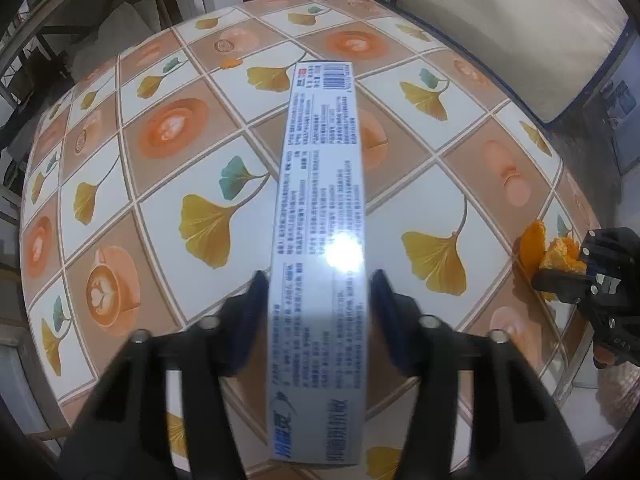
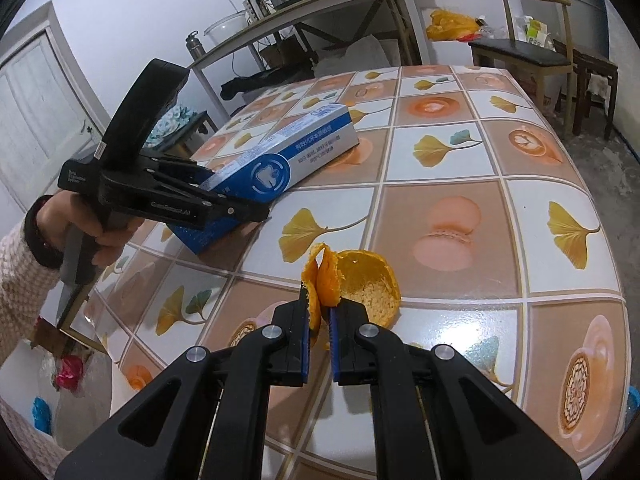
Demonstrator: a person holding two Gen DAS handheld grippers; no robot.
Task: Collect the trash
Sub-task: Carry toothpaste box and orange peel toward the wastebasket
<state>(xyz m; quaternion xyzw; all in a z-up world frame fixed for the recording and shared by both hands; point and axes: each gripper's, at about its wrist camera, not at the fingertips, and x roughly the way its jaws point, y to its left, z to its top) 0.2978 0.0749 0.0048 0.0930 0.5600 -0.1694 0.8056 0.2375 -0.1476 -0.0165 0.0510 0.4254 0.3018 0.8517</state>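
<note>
**A:** Two pieces of trash in play on the tiled table (image 2: 500, 208). The right gripper (image 2: 320, 316) has its jaws nearly shut on a flap of orange peel (image 2: 360, 284), near the table's front edge; the rest of the peel, a cupped half-shell, sits on the surface just beyond the fingertips.

**B:** And the left gripper (image 1: 318, 280)?

**A:** It straddles the near end of a long toothpaste box (image 1: 322, 208). The jaws stand about half open, one blue pad (image 1: 256, 292) on each long side. Whether the pads actually press on the cardboard, I can't tell from the left wrist view. From the right wrist view the box lies slanted, its near end lifted or propped at the gripper and its far end on the table.

**B:** How does each one handle, do you reckon?

**A:** The peel looks feather-light, soft and bendy. A pinch on a thin flap could tear it or let it slide out, since the inside looks moist. A hold deeper on the thick curved wall would be safer.

**B:** The box?

**A:** Probably empty card, so light, fairly stiff along its length but crushable across its width. It looks glossy, with a bright glare on the top face, so it could be slippery. Gripped at one end, the long far part may swing or droop; a hold nearer the middle would balance it better.
</note>
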